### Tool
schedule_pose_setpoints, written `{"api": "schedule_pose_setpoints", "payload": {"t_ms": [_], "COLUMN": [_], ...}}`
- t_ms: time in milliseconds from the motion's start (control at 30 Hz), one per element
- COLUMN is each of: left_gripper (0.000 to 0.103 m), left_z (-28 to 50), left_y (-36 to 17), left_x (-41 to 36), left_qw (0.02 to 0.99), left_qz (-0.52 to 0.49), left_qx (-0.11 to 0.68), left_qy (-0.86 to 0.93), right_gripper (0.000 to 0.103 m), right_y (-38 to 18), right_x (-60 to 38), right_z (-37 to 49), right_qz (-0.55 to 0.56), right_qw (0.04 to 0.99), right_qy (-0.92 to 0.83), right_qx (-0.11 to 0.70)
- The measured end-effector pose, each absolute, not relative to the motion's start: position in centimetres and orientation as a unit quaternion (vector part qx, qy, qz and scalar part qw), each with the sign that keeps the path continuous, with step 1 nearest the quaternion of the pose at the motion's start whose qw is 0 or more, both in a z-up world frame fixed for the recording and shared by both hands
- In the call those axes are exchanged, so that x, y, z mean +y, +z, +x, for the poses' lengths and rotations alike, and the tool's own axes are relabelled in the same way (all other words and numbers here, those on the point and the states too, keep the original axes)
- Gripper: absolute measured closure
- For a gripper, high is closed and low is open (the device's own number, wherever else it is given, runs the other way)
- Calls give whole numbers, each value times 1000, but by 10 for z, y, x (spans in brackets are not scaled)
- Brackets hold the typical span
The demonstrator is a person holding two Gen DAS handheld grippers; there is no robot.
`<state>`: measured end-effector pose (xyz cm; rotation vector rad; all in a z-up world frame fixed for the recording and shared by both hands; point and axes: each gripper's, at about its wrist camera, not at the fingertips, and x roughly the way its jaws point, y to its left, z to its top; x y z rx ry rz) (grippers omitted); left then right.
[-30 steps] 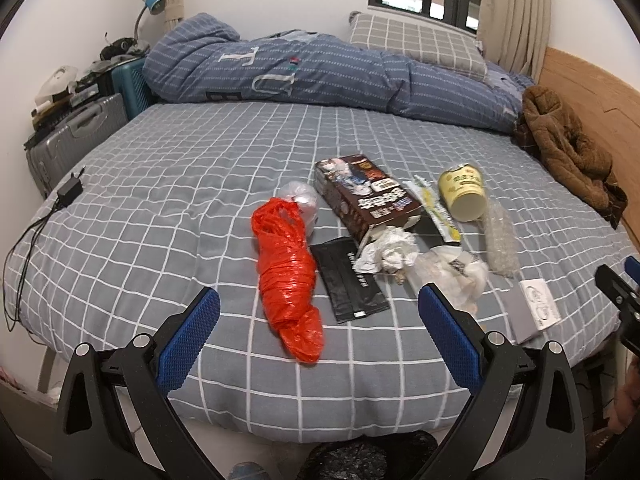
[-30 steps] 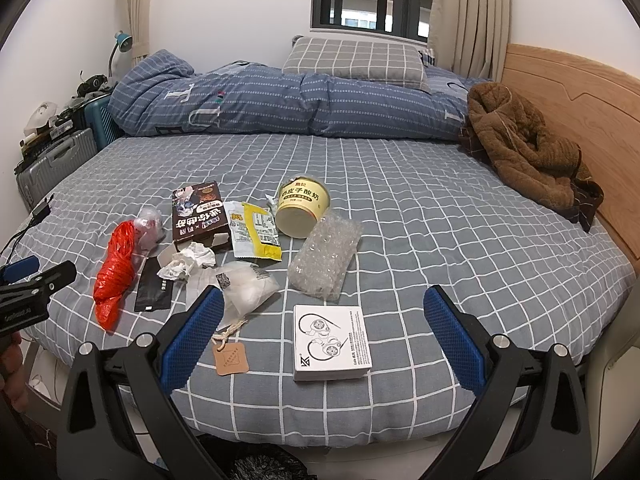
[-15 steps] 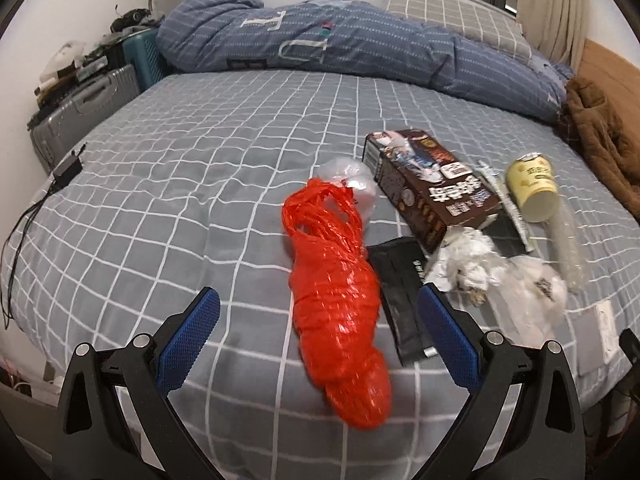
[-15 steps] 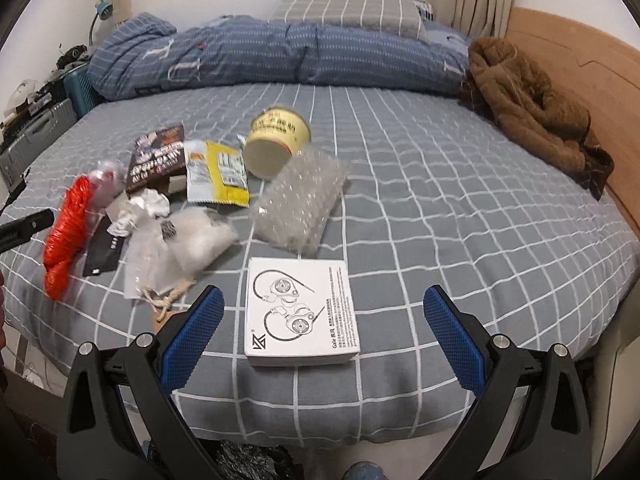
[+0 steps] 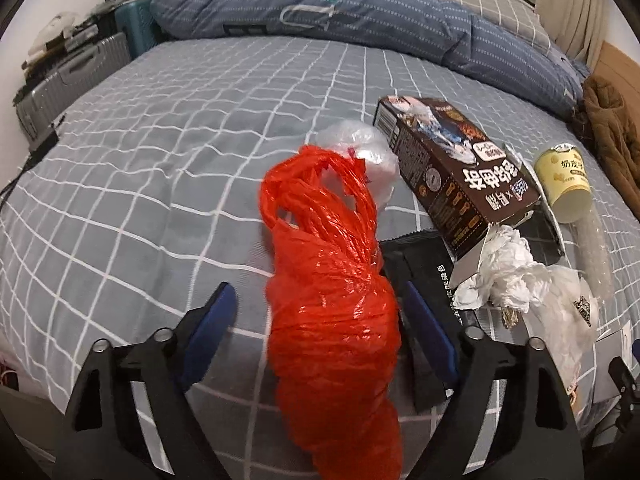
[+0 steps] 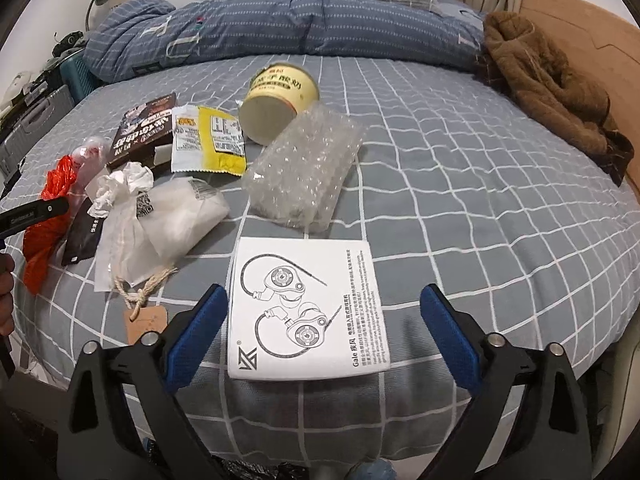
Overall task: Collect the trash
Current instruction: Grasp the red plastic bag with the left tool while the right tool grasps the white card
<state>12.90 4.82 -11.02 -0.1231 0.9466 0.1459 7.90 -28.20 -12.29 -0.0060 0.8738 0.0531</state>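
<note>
A knotted red plastic bag lies on the grey checked bed. My left gripper straddles it and its jaws are closing; neither pad presses the bag. A white earphone box lies between the fingers of my right gripper. Those jaws are closing too, with gaps on both sides of the box. Beyond lie a brown carton, a yellow cup on its side, crumpled tissue, a black pouch, bubble wrap, a yellow wrapper and a white drawstring bag.
A blue duvet is heaped at the far side of the bed. A brown coat lies by the wooden headboard. Suitcases stand off the bed's left side. The near bed edge is just under both grippers.
Both grippers have come down and forward to the bed. The red bag now sits between the left fingers and the white box between the right ones. Both pairs of jaws have narrowed.
</note>
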Motion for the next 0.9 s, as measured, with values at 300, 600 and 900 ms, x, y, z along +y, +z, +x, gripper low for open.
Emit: {"api": "schedule_pose_setpoints", "payload": {"t_ms": [300,600,900], "left_gripper": [50,59,59], "left_z": [136,131,120], "left_y": [-119,-113,-95], "left_x": [44,49,48], "left_qw": [879,881,887], "left_qz": [-50,-65,-67], "left_qx": [469,464,452], "left_qy": [70,64,67], "right_gripper": [25,36,36], "right_y": [-133,-127,-109], "right_x": [-280,-277,-273], "right_z": [84,83,75], "right_qz": [5,5,2], "right_qw": [898,899,905], "right_qy": [34,40,41], "right_qx": [438,436,424]}}
